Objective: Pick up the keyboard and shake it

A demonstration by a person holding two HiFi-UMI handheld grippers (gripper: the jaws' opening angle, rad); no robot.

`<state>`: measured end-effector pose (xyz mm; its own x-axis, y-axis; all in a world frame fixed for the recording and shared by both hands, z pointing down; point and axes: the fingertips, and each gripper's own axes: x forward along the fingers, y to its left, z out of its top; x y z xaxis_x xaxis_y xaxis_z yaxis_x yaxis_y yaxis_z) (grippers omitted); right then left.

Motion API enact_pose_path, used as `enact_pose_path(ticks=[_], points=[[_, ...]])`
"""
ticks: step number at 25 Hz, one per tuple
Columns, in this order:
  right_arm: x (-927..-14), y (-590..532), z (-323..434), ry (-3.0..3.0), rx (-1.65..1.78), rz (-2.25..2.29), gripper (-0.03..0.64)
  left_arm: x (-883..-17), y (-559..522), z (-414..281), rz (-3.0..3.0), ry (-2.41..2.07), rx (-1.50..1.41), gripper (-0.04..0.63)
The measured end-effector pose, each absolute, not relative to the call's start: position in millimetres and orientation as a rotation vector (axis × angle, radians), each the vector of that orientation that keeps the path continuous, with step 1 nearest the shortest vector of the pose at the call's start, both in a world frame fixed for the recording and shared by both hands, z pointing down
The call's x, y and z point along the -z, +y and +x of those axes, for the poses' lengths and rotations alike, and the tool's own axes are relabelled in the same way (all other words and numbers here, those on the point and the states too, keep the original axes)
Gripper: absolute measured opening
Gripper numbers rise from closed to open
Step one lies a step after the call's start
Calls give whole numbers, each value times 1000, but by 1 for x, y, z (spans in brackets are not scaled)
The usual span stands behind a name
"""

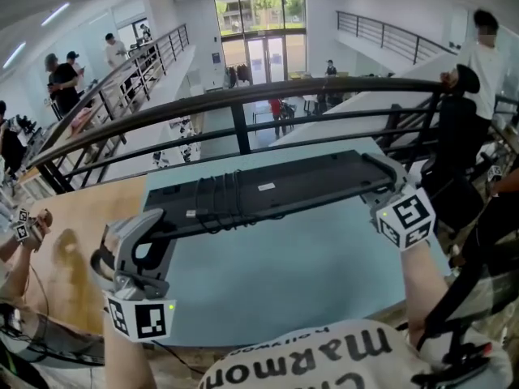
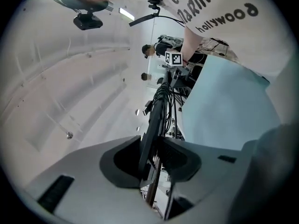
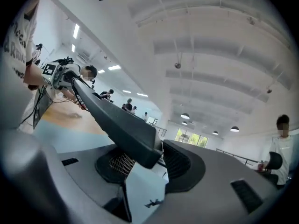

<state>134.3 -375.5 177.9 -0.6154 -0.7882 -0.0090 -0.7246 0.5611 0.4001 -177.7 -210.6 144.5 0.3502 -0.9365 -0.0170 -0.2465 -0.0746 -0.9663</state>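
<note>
Teal desk (image 1: 284,286) fills the foreground of a bright hall, with a black railing (image 1: 243,96) beyond it. Start at the left gripper (image 2: 152,160): its jaws are narrowed on the thin left end of the keyboard (image 1: 276,189), pads pressing both faces. From there the black board runs straight out along the jaws' line to the right gripper (image 3: 149,160), whose jaws stand somewhat wider and clamp the thicker right end. The long axis therefore spans gripper to gripper, crosswise to the person, with the right end a little farther off. The keyboard appears to hang clear of the desk, what looks like its underside turned up. Each gripper has one end, so a shake likely needs both moving together across that axis.
</note>
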Motion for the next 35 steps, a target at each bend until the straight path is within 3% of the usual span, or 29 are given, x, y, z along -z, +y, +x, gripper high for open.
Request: enact_pose_path(ticks=[17, 35], points=[[-337, -348, 145, -2465, 161, 1186, 190, -293, -189, -170, -1924, 1142, 943, 117], [-405, -316, 158, -2361, -15, 1109, 190, -345, -170, -160, -2056, 1109, 1028, 118]])
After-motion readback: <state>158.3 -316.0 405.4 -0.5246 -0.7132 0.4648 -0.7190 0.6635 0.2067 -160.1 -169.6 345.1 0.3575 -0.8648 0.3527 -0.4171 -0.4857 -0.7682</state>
